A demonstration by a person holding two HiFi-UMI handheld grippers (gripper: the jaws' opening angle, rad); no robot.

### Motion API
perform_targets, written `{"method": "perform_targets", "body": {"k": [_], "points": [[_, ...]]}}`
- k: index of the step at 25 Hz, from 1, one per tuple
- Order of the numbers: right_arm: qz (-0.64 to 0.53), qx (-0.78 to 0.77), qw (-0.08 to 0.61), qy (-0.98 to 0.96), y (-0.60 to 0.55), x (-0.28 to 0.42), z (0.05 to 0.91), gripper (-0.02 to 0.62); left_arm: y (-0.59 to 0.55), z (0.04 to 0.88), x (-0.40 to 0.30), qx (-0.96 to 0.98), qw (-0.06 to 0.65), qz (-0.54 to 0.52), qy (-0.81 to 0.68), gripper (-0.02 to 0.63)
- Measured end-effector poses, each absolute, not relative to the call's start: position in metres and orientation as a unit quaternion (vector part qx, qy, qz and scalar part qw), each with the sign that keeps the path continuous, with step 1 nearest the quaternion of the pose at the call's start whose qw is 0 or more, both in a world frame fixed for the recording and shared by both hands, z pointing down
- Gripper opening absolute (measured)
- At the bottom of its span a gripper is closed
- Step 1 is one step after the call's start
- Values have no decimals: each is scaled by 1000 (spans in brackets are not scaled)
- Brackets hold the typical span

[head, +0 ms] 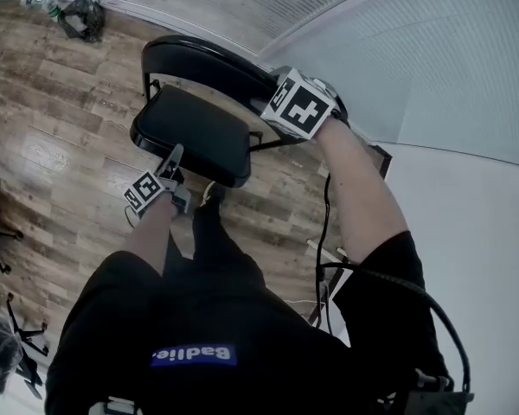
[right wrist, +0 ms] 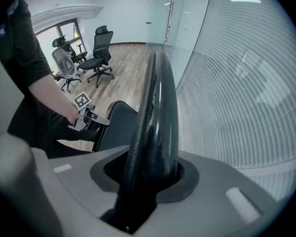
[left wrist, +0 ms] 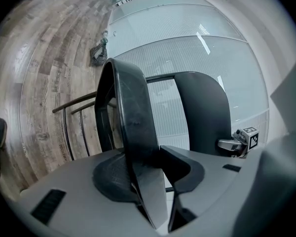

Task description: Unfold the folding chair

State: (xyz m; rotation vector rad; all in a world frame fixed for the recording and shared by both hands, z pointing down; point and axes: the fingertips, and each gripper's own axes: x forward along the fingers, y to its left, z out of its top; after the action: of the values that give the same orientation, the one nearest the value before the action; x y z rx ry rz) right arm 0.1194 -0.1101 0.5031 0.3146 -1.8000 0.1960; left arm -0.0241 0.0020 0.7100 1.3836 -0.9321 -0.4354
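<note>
The black folding chair stands on the wood floor by a glass wall, with its seat (head: 190, 132) tilted and its backrest (head: 209, 62) behind it. My left gripper (head: 172, 157) is shut on the front edge of the seat (left wrist: 133, 127), which runs upright between the jaws. My right gripper (head: 287, 93), under its marker cube, is shut on the top edge of the backrest (right wrist: 155, 117) near its right end. The backrest (left wrist: 207, 110) and the right gripper (left wrist: 235, 144) show in the left gripper view. The left gripper (right wrist: 87, 114) and the seat (right wrist: 119, 125) show in the right gripper view.
A dark bag (head: 80, 17) and a bottle (head: 41, 4) lie on the floor by the glass wall (head: 450, 67). Office chairs (right wrist: 99, 53) stand further off in the room. The chair's thin metal frame tubes (left wrist: 71, 110) run below the seat. A black cable (head: 325, 232) hangs at my right side.
</note>
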Motion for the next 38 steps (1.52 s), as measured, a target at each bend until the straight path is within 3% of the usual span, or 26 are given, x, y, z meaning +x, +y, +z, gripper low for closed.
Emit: {"method": "perform_targets", "body": {"k": [38], "points": [[192, 75, 569, -796, -180, 158, 583, 129, 71, 833, -74, 599, 661, -195, -407, 183]]}}
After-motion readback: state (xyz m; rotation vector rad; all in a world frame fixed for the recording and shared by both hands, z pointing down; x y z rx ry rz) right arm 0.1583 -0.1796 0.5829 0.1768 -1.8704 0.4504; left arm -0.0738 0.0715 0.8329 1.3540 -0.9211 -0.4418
